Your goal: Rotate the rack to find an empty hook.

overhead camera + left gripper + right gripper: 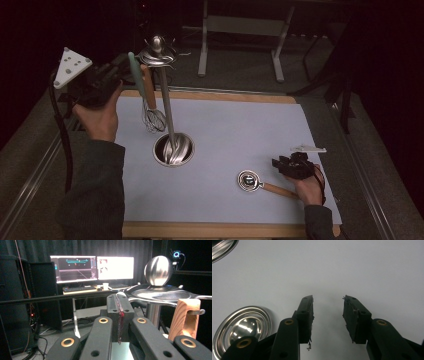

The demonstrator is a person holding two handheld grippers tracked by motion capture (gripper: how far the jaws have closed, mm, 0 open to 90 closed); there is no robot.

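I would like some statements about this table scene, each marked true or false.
1. The whisk hangs from the rack. True.
2. The right gripper has its jaws shut. False: they stand open, with nothing between them.
3. The ladle lies on the mat. True.
4. The left gripper rests on the mat. False: it is held up beside the rack's top, jaws shut.
5. The ladle's handle is metal. False: it looks wooden.

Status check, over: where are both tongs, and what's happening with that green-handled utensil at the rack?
Left tongs shut on green-handled utensil beside rack. Right tongs open, empty, near ladle. Whisk hangs close by.
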